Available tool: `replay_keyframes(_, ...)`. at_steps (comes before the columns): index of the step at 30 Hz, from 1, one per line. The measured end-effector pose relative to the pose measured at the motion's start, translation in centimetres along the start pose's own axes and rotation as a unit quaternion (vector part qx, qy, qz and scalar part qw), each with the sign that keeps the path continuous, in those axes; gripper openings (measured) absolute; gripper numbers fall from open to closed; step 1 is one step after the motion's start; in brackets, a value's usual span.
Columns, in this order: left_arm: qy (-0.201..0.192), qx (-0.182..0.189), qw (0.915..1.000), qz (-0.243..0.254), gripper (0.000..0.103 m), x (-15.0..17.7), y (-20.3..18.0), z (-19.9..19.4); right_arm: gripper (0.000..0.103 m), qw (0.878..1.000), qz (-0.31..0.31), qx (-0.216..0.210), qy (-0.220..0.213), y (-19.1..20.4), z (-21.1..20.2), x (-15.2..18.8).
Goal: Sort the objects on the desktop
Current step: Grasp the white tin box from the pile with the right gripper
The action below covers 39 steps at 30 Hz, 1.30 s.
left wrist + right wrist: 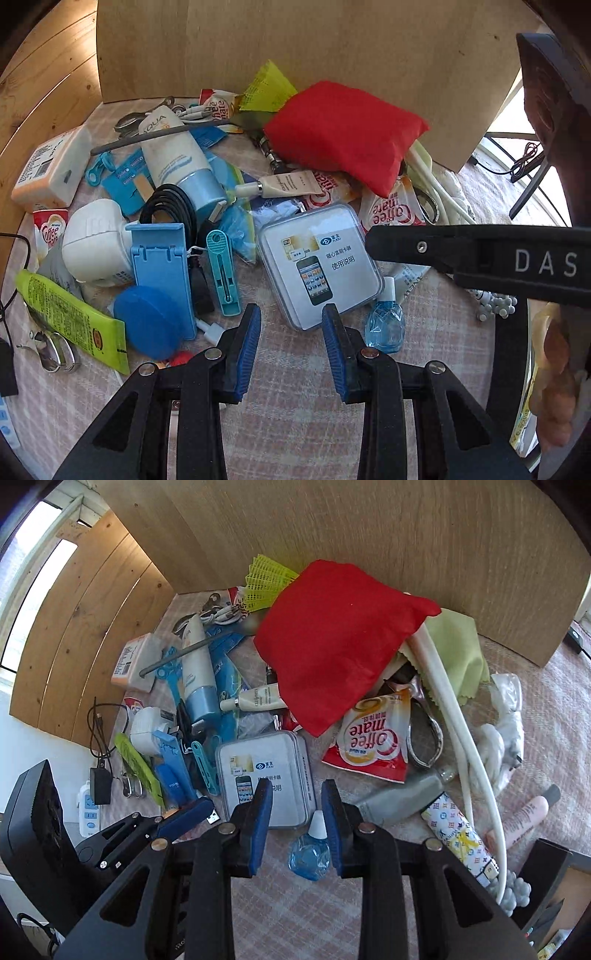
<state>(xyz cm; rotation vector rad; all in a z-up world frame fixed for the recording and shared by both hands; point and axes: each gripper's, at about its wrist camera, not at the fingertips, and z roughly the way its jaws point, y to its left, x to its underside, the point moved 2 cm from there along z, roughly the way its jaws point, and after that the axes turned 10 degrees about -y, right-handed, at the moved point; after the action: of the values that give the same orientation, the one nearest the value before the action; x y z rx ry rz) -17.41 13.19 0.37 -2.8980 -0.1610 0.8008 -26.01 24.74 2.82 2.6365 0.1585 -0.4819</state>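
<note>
A heap of small objects lies on a pink checked cloth [295,424]. My left gripper [292,334] is open above bare cloth, just in front of a clear plastic case [321,266] with a phone picture. A small blue eye-drop bottle [384,326] lies to the right of that gripper. In the right wrist view my right gripper [296,814] is open. The eye-drop bottle [309,854] shows in its gap on the cloth, and the pads do not press on it. The plastic case [264,775] lies just beyond the left finger.
A red pouch [332,642] tops the heap, with Coffee mate sachets [373,738], a yellow shuttlecock [266,579] and a white tube [177,155] around it. A blue stand [162,273], a green tube [70,314] and a black cable [173,206] lie left. Wooden panels [369,535] close the back.
</note>
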Motion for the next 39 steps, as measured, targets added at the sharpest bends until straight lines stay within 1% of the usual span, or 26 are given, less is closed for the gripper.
replay_keyframes(4, -0.002, 0.01, 0.9999, -0.001, 0.034, -0.3, -0.1, 0.2, 0.027, 1.0, 0.005, -0.009, 0.014, 0.0, 1.4, 0.0)
replay_keyframes(6, -0.002, 0.014, 0.9999, 0.0, 0.037, -0.5, -0.2, 0.4, 0.027, 1.0, 0.006, -0.011, 0.02, 0.1, 1.9, 0.1)
replay_keyframes(8, 0.0, 0.015, 0.9999, 0.001, 0.043, -0.6, -0.2, 0.7, 0.028, 1.0, 0.009, -0.017, 0.025, 0.0, 2.3, 0.2)
replay_keyframes(11, 0.003, 0.029, 0.9996, 0.004, 0.047, -0.5, -0.5, 0.9, 0.028, 0.999, 0.013, -0.023, 0.025, 0.0, 2.4, 0.1)
replay_keyframes(14, -0.002, 0.029, 0.9995, 0.011, 0.051, -0.7, -0.8, 1.0, 0.028, 0.999, 0.013, -0.021, 0.026, 0.1, 2.5, 0.0)
replay_keyframes(21, -0.001, 0.028, 0.9996, 0.01, 0.045, -1.3, -0.5, 0.8, 0.028, 0.999, 0.023, -0.014, 0.025, 0.1, 2.5, -0.1)
replay_keyframes(24, -0.002, 0.027, 0.9996, 0.009, 0.045, -1.5, -0.4, 0.4, 0.028, 0.999, 0.019, -0.01, 0.023, 0.4, 2.3, 0.1)
replay_keyframes(28, -0.008, 0.029, 0.9995, 0.002, 0.043, -1.7, -0.1, -0.7, 0.029, 0.999, 0.021, -0.015, 0.023, 0.8, 1.7, 0.5)
replay_keyframes(35, -0.021, 0.039, 0.9989, 0.014, 0.043, -1.4, -1.2, -3.7, 0.028, 1.0, 0.023, -0.013, 0.008, 1.3, -0.9, 1.3)
replay_keyframes(39, -0.028, 0.052, 0.9978, 0.031, 0.043, -0.9, -3.4, -4.9, 0.028, 1.0, 0.027, -0.006, -0.005, 0.9, -3.4, 2.2)
